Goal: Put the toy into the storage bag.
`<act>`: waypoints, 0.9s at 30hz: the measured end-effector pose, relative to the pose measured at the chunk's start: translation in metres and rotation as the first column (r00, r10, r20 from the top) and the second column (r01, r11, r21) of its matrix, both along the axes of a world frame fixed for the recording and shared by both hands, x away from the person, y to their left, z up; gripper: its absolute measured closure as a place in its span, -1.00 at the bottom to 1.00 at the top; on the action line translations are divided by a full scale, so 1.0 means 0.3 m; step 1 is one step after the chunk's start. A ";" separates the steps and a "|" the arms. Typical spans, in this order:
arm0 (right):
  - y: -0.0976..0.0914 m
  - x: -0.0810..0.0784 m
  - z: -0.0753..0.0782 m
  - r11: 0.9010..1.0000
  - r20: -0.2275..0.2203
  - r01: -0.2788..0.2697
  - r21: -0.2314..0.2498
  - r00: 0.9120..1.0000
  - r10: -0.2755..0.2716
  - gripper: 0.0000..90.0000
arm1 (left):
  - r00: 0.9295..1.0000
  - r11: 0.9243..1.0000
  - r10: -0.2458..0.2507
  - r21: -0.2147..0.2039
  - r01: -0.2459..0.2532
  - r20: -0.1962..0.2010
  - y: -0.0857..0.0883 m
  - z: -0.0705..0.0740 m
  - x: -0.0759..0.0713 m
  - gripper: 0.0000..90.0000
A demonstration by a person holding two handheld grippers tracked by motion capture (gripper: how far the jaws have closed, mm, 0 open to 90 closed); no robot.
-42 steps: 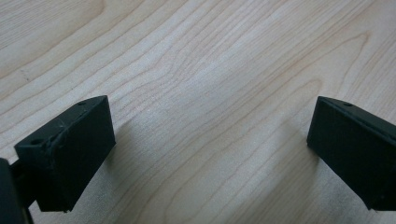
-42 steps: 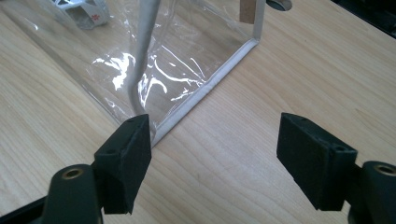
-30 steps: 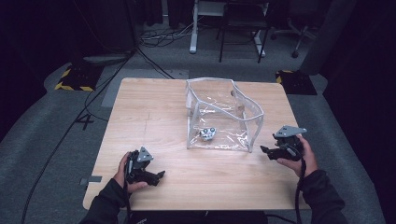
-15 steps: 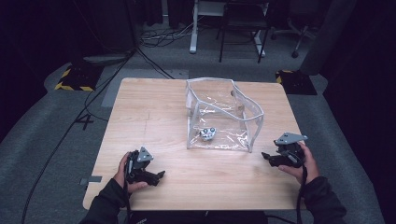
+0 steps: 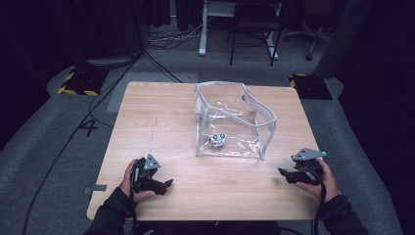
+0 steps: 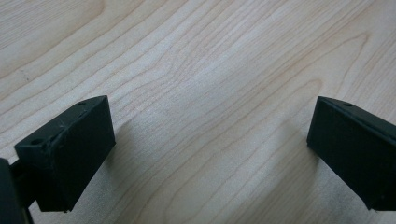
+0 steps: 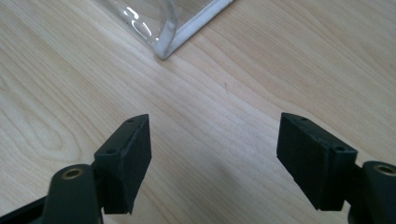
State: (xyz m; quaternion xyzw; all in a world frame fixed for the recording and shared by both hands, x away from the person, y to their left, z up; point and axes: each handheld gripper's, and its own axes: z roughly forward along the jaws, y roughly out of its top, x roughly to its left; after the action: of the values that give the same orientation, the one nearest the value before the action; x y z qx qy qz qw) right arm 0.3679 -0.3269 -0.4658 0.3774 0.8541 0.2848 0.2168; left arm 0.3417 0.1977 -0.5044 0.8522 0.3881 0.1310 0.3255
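Observation:
A clear plastic bag (image 5: 234, 120) with white edging stands open on the wooden table (image 5: 161, 117), and a small grey object (image 5: 217, 140) lies inside it near the front. My left gripper (image 5: 164, 185) rests low on the table near the front left edge, its jaws wide apart over bare wood (image 6: 210, 135). My right gripper (image 5: 285, 173) sits near the front right, pointing left toward the bag, open with nothing between its fingers (image 7: 212, 154). The bag's white-edged corner (image 7: 168, 49) lies a short way ahead of its jaws.
Black cables (image 5: 98, 107) trail over the grey floor left of the table. A yellow-and-black striped block (image 5: 76, 83) lies at the back left, another dark block (image 5: 308, 83) at the back right. Desk and chair legs (image 5: 235, 34) stand behind.
My right gripper has drifted down and back toward the table's front right edge, away from the bag. The left gripper has stayed put.

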 end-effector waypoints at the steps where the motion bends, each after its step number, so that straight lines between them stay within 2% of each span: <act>1: -0.005 -0.004 -0.002 1.000 0.000 0.000 0.001 1.000 0.000 -0.40 | 1.000 1.000 -0.001 0.000 0.001 0.001 0.000 0.000 0.000 -0.98; 27: -0.110 -0.077 -0.065 0.996 -0.029 0.054 0.064 0.998 -0.052 -0.47 | 1.000 1.000 -0.002 0.000 0.002 0.001 0.000 0.000 0.001 -0.98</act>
State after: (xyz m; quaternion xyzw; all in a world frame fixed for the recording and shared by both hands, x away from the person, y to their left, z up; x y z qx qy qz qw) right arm 0.3448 -0.3599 -0.4852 0.4106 0.8370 0.3014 0.2002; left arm 0.3419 0.1977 -0.5044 0.8526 0.3869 0.1312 0.3260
